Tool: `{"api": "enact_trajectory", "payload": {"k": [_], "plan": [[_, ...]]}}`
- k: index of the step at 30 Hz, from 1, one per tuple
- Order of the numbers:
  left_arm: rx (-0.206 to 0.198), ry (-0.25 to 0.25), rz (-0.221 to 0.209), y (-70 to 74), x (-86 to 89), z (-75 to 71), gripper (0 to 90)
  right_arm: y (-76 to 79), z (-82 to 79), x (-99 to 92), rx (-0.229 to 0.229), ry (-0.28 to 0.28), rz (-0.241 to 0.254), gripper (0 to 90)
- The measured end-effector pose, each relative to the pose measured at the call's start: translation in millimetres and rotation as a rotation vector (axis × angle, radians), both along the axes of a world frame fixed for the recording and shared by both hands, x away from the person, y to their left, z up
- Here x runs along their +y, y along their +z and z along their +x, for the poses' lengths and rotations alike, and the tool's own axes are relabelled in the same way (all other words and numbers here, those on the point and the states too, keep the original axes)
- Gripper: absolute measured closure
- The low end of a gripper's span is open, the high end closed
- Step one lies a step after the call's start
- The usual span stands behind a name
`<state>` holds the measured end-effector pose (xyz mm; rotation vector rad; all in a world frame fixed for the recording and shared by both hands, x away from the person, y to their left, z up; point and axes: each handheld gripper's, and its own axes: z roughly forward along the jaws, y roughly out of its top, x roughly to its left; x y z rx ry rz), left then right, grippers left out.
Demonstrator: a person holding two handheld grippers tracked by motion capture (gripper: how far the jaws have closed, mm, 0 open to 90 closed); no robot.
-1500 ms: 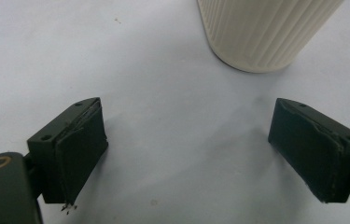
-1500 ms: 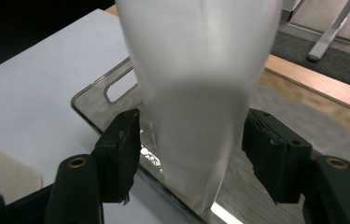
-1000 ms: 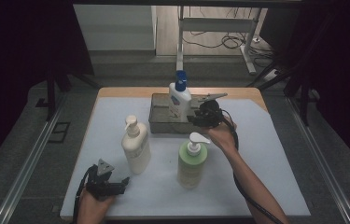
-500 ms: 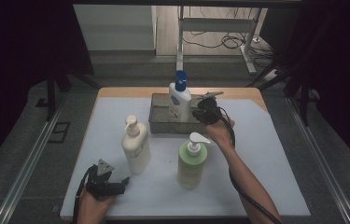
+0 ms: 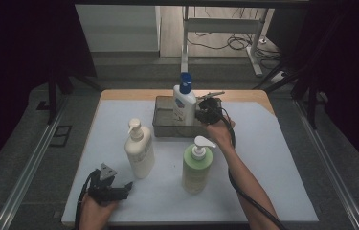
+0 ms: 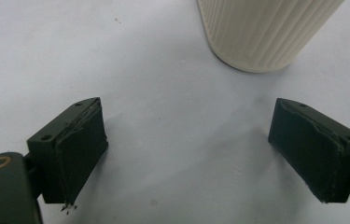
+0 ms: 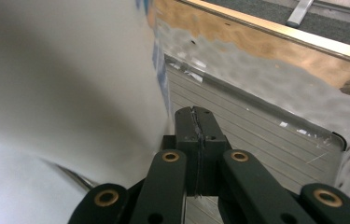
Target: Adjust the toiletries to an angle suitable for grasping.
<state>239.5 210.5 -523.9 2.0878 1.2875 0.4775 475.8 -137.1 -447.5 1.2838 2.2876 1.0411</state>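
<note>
Right tongs [image 7: 195, 122] moved in against the white bottle [image 5: 185, 108] standing in the metal tray [image 5: 163, 125], jaws having just closed, now shut on nothing. Left tongs [image 6: 189, 149] gape empty near the cream bottle [image 6: 266, 32]. Risk: a shove topples the white bottle.
</note>
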Motion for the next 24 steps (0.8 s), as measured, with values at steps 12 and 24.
{"api": "enact_trajectory", "payload": {"k": [12, 24], "plan": [[0.0, 0.0, 0.0, 0.0, 0.0, 0.1, 10.7, -8.5, 2.4, 1.9, 0.026, -0.002, -0.019, 89.5], [0.0, 0.0, 0.0, 0.0, 0.0, 0.1, 10.7, -14.5, 1.4, 9.1, 0.038, -0.013, -0.038, 89.5]]}}
